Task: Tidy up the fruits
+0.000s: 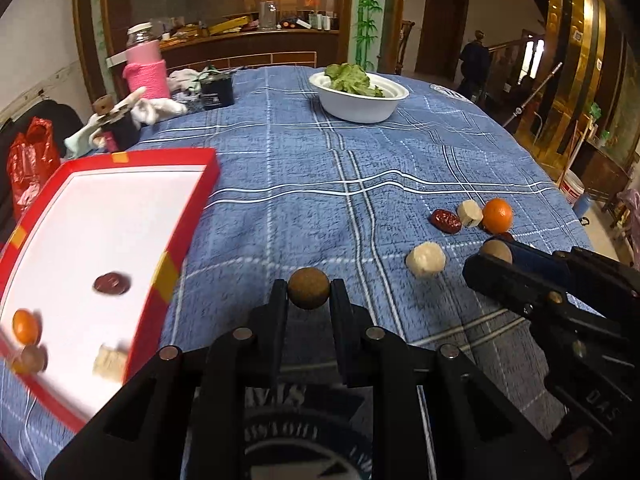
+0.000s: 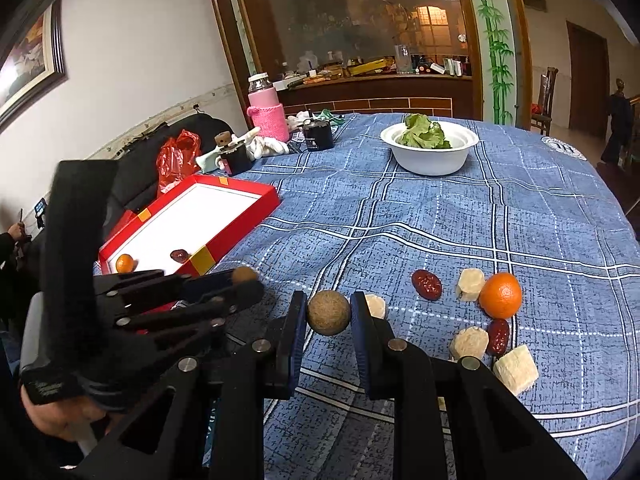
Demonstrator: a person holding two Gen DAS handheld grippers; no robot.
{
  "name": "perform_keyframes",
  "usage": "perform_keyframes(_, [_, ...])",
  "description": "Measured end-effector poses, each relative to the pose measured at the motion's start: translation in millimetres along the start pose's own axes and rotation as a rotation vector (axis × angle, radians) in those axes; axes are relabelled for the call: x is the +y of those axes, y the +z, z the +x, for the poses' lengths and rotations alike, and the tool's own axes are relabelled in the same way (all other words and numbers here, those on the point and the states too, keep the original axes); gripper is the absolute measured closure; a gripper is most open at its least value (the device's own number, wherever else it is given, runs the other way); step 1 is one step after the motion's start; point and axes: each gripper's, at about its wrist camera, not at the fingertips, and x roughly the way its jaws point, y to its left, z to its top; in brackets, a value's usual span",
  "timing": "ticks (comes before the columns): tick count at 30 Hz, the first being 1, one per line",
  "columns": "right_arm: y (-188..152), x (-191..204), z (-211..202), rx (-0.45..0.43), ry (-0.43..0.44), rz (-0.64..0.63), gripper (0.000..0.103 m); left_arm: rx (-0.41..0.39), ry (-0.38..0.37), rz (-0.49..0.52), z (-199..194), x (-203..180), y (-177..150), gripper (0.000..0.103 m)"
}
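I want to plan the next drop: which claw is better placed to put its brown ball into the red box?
Left. The left claw, shut on a brown ball, is beside the red box. The right claw holds its ball farther away.

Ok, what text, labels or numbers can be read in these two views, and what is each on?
"DAS": white letters on the side of the right tool, cut off by the picture edge.
"AVIS": part of a word on the round dark emblem under the left tool; the line below it is too blurred to read.
Black cup label: too small.
White emblem at the cloth's far edge: too small.
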Motion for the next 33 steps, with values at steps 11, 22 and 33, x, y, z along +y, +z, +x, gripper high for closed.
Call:
perform_keyframes(11, [-10.5, 23.0, -13.0, 0.003, -0.044, -0.002, 0.081, -0.018, -0.001, -0.044, -29.1, 14.5, -17.3, 0.085])
perform_keyframes(22, [-10.2, 50.5, -22.9, 0.0, -0.064, -0.039, 0.081, -0.049, 0.008, -0.122, -56.0, 43.0, -28.6, 0.085])
perform_keyframes(33, [8.5, 92.5, -3.5, 0.017, -0.049, -0.105, 0.081, -0.095, 0.085, -0.22, -81.5, 91.9, -29.7, 0.085])
